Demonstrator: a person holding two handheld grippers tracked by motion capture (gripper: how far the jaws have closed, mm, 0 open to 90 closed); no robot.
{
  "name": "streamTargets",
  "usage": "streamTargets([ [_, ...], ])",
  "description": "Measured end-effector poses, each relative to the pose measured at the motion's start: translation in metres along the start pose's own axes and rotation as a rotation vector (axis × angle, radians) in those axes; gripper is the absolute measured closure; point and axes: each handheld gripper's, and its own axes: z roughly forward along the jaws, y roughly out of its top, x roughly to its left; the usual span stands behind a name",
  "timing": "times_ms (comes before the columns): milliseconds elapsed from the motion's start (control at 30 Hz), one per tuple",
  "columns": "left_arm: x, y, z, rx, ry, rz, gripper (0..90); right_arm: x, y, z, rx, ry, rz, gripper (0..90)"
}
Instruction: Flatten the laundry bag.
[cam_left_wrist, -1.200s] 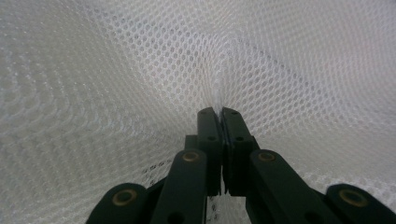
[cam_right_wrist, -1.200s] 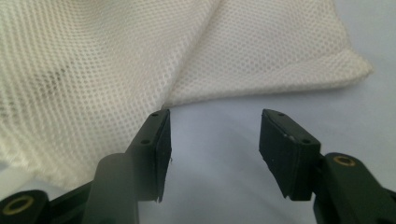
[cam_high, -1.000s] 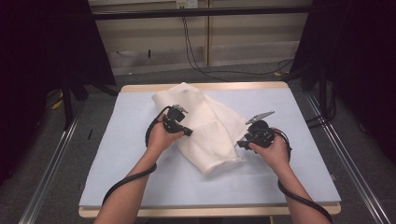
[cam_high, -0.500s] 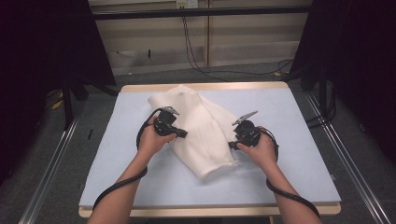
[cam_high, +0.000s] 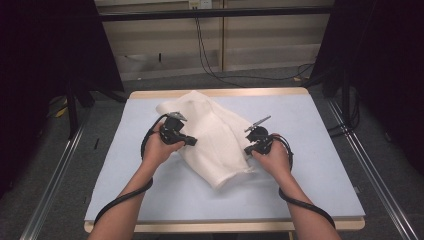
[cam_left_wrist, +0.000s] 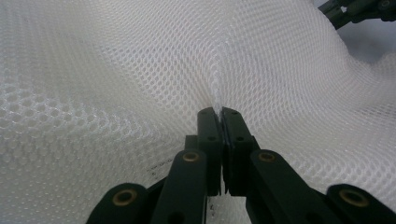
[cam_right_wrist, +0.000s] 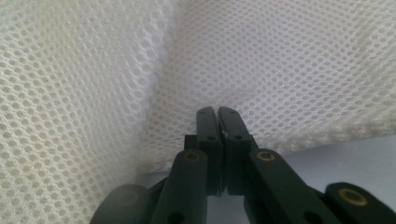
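**Gripping the mesh cloth from both sides**

Looking down from the high view, the white mesh cloth (cam_high: 212, 137) lay bunched on the pale blue table mat (cam_high: 320, 165), running from the far left toward the near middle. The left gripper (cam_high: 189, 141) sat on its left flank and the right gripper (cam_high: 248, 148) at its right edge, each in a hand. Cables hung along the back wall beyond the table; nothing on the mat blocked either hand.

In the left gripper view, the jaws were pressed together on a ridge of the mesh, which puckered upward from the tips; the other gripper showed at the top right corner.

In the right gripper view, the jaws had just been closing and stood together on the cloth's lower edge, with mat below.

Both pinches looked made, so the step in hand seemed to be the grasp; next, probably, a joint lift or spread, pulling evenly so neither thin pinch slipped.
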Motion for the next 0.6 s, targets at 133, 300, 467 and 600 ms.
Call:
streamTargets([
  [133,0.001,-0.005,-0.008,-0.034,-0.009,-0.006,87.5,-0.003,0.0,-0.002,-0.01,-0.015,0.0,90.0],
  [300,-0.002,-0.007,-0.01,-0.053,-0.023,0.005,87.5,-0.019,0.0,-0.007,-0.015,-0.052,0.02,90.0],
  [467,-0.013,-0.007,0.0,-0.087,-0.045,0.009,87.5,-0.039,0.002,-0.013,-0.017,-0.104,0.019,90.0],
  [600,-0.025,-0.01,0.02,-0.053,-0.05,0.019,87.6,-0.054,0.0,-0.016,-0.008,-0.119,0.017,90.0],
])
